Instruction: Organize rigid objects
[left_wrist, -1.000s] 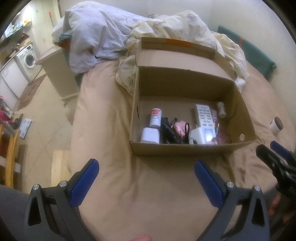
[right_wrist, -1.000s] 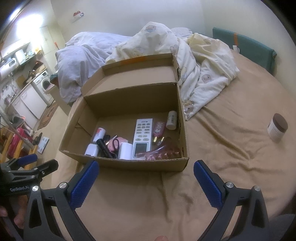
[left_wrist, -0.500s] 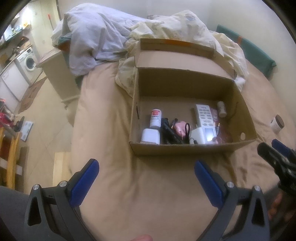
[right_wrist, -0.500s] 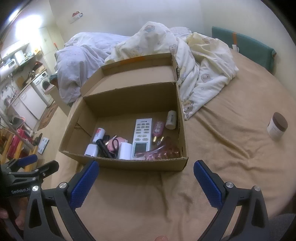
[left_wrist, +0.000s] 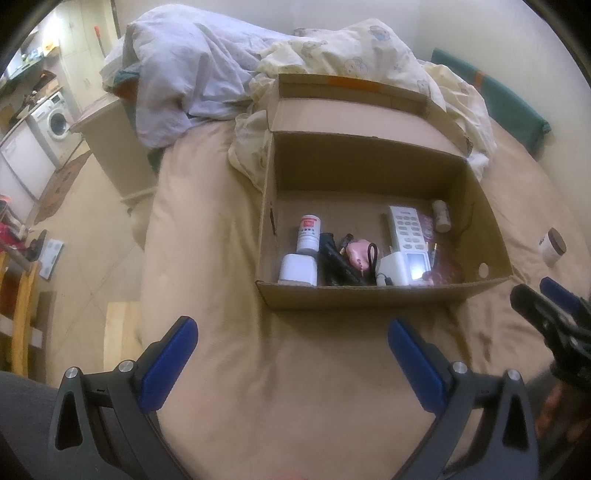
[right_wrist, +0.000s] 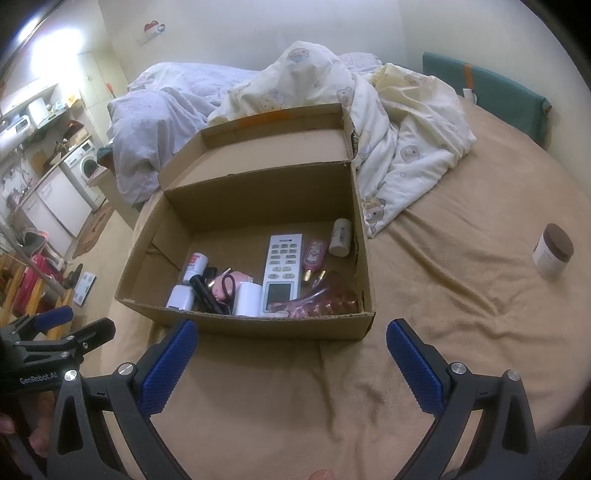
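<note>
An open cardboard box (left_wrist: 369, 295) (right_wrist: 258, 325) sits on the tan bedspread. It holds a white remote (left_wrist: 406, 236) (right_wrist: 282, 266), a red-labelled bottle (left_wrist: 308, 234), a small white bottle (right_wrist: 340, 236), a pink item and several other small things. A brown-lidded white jar (right_wrist: 552, 254) (left_wrist: 552, 245) stands on the bed to the right of the box. My left gripper (left_wrist: 291, 354) is open and empty, in front of the box. My right gripper (right_wrist: 291, 354) is open and empty, also in front of the box.
Crumpled cream and lilac bedding (right_wrist: 388, 129) lies behind the box. The bed's left edge (left_wrist: 147, 258) drops to the floor, with a washing machine (left_wrist: 55, 118) beyond. A green headboard cushion (right_wrist: 491, 88) lines the far right wall.
Both grippers have drawn back very slightly from the box. Nothing was taken or let go.
</note>
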